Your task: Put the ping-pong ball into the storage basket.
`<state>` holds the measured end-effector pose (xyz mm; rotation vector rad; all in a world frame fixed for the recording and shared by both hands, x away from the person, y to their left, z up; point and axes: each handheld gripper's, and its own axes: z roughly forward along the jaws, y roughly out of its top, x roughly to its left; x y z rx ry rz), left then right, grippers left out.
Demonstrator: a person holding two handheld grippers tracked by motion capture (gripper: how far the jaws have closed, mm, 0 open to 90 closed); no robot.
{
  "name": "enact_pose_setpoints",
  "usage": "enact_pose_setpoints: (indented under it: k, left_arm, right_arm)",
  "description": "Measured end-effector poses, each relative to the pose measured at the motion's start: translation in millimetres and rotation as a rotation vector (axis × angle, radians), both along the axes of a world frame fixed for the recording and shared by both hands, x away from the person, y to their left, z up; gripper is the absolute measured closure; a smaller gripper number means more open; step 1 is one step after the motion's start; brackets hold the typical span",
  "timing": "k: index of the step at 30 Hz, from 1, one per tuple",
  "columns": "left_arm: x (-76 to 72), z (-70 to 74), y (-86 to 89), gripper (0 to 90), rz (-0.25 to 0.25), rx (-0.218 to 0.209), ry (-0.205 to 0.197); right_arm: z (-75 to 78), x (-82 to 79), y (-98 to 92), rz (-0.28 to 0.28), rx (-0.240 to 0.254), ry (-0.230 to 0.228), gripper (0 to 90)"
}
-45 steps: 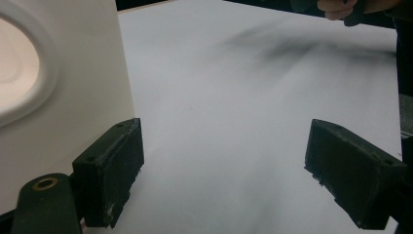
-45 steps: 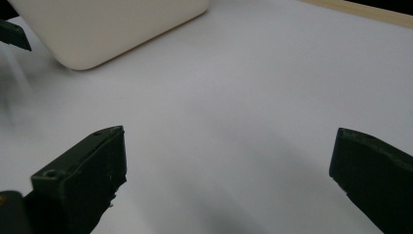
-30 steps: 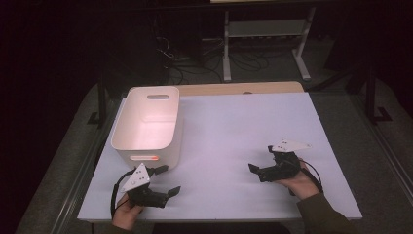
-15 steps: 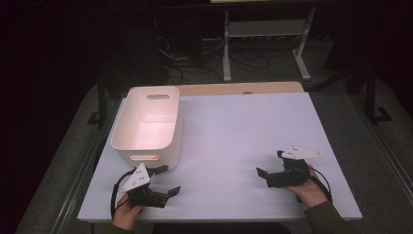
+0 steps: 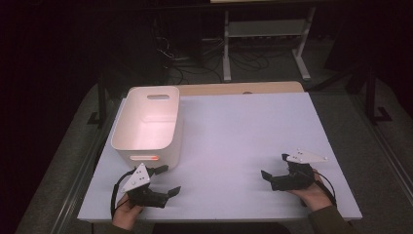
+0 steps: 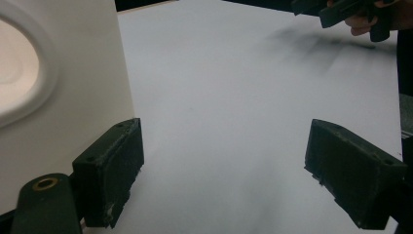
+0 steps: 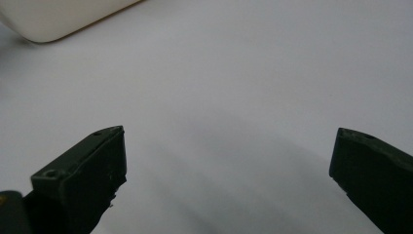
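White plastic bin [image 5: 148, 124] sits at the far left of the tabletop [image 5: 234, 141] from up high. Your left tool [image 5: 165, 180] rests just near it, your right tool [image 5: 275, 168] at the near right, well apart. Looking along your left tool [image 6: 224, 165], its jaws are wide open on nothing, the bin [image 6: 58, 87] just beside one jaw. Your right tool [image 7: 229, 161] is wide open too, holding nothing, with the bin [image 7: 58, 17] far off.

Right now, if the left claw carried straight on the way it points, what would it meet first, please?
Probably nothing: the left claw points across bare white table, jaws wide apart. The white bin sits just off one jaw's side and might be grazed; farther ahead is the right claw.
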<state>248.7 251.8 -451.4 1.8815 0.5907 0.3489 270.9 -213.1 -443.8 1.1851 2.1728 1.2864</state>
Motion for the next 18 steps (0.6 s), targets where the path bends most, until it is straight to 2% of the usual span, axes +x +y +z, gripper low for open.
enact_pose_setpoints:
  k: [18]
  left_arm:
    - [1.2, 0.0, -0.2, 14.1, -0.004, 0.005, 0.01]
  right_arm:
    - [-6.4, -0.5, -1.0, -0.001, -0.028, 0.027, 0.0]
